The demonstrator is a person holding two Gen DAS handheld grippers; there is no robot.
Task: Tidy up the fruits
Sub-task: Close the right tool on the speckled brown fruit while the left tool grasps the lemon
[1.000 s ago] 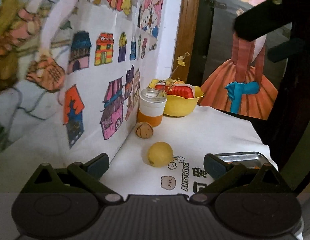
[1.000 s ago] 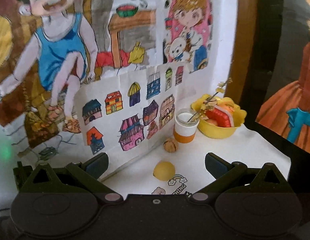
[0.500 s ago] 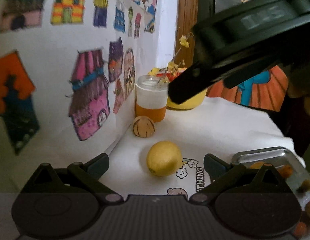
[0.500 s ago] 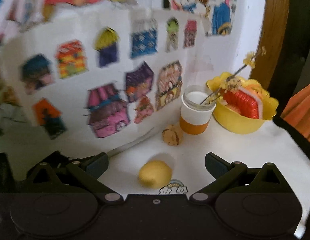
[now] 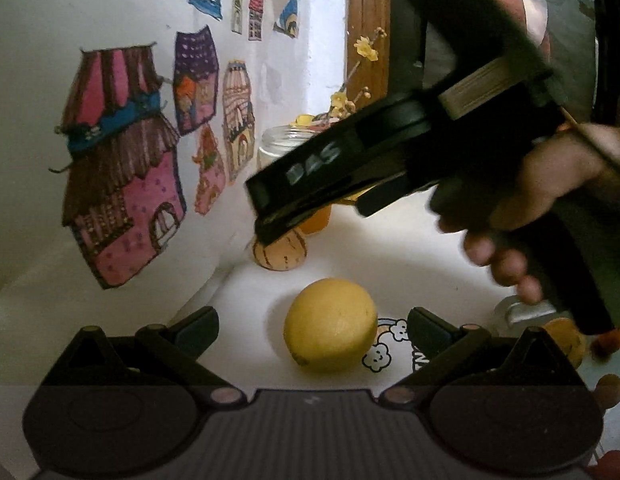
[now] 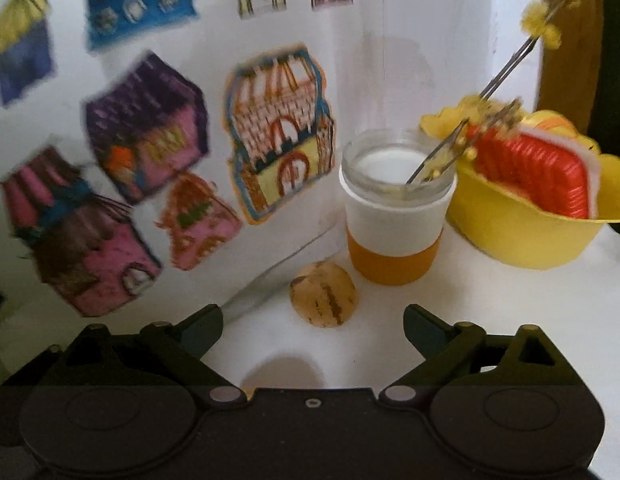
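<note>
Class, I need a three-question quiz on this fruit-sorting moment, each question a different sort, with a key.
1. True or false: the left tongs are shut on the lemon.
2. Which fruit lies ahead of the right tongs? A) a tan striped fruit B) a banana C) a grape
3. Fill in: the jar stands between the tan striped fruit and the yellow ____.

Key
1. False: they are open, the lemon lying on the table between the fingers.
2. A
3. bowl
</note>
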